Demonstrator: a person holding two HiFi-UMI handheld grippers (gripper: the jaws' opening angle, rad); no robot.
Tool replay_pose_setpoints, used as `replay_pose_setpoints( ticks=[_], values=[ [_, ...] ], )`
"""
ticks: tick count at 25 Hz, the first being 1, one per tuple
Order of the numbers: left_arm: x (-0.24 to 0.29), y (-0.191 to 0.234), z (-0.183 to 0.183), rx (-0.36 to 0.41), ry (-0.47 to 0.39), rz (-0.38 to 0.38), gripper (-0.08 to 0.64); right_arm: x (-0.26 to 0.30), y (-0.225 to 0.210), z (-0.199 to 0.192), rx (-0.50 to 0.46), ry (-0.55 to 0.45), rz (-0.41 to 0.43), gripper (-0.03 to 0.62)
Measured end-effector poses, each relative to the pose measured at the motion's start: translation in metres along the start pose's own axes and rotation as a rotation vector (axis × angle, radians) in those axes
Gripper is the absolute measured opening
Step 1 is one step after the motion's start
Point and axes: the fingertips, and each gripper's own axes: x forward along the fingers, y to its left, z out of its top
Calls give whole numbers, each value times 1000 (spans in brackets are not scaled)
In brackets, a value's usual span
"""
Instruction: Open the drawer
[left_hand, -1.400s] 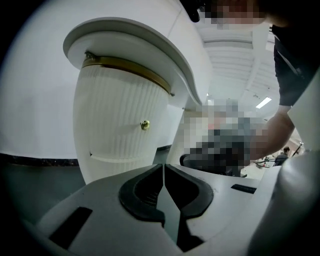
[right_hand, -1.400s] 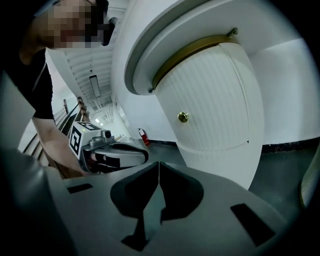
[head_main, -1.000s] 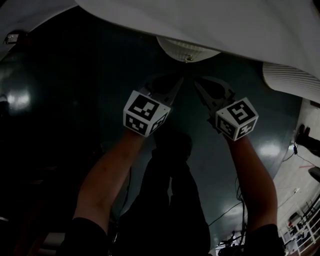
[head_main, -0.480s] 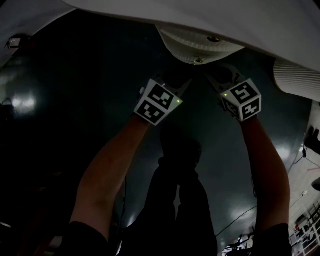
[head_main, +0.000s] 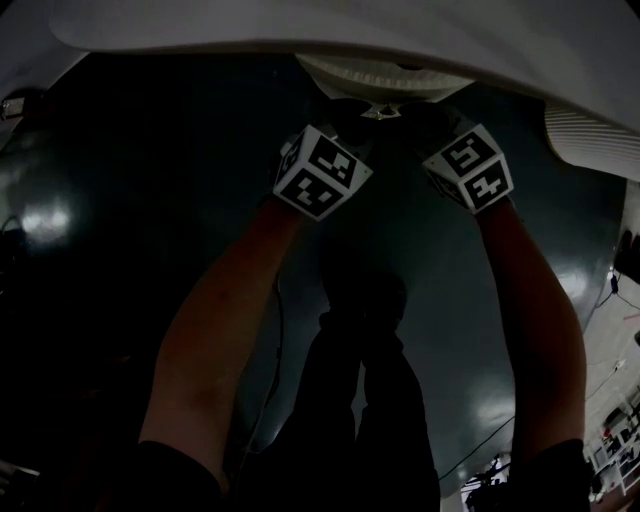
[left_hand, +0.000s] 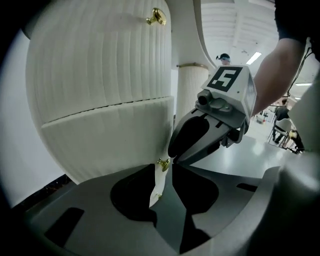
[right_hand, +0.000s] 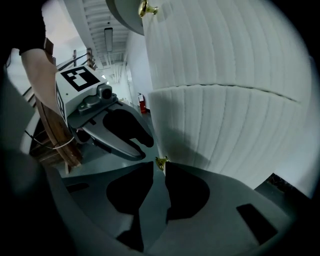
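Observation:
A white ribbed cabinet (head_main: 400, 70) bulges out at the top of the head view. Its lower drawer (left_hand: 110, 145) carries a small gold knob (left_hand: 163, 163) and sits flush under the seam. The right gripper (right_hand: 160, 164) has its jaws drawn in round the knob (right_hand: 161, 161), which sits in the notch between the tips. My left gripper (left_hand: 164, 167) is shut, its tips just beside the knob. Seen from the right gripper view, the left gripper (right_hand: 149, 143) ends a little to the left of the knob. Both marker cubes (head_main: 320, 170) (head_main: 468, 168) flank the knob (head_main: 381, 112).
A second gold knob (left_hand: 158, 17) sits on the drawer above. A white ribbed column (left_hand: 192, 90) stands beside the cabinet. The dark glossy floor (head_main: 120, 220) lies below, with cables and racks (head_main: 620, 440) at the far right. My forearms and legs fill the lower head view.
Both grippers have moved up and forward toward the cabinet and drawn together at the lower knob. The cabinet now sits closer over the marker cubes.

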Motion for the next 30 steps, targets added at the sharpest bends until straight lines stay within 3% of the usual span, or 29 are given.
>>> replay_pose_setpoints(
  ticks=[7,15,30],
  values=[
    [17,3,2,58,30,-42,71,4,-4,2,-20,-3,-7,61],
    [26,2,-2,69,52,-89,41,14,-4,-3,-76,35,-53,61],
    [7,-42,-15,63,64,-148,29,-7,36,-22,-38,-1,10,59]
  ],
)
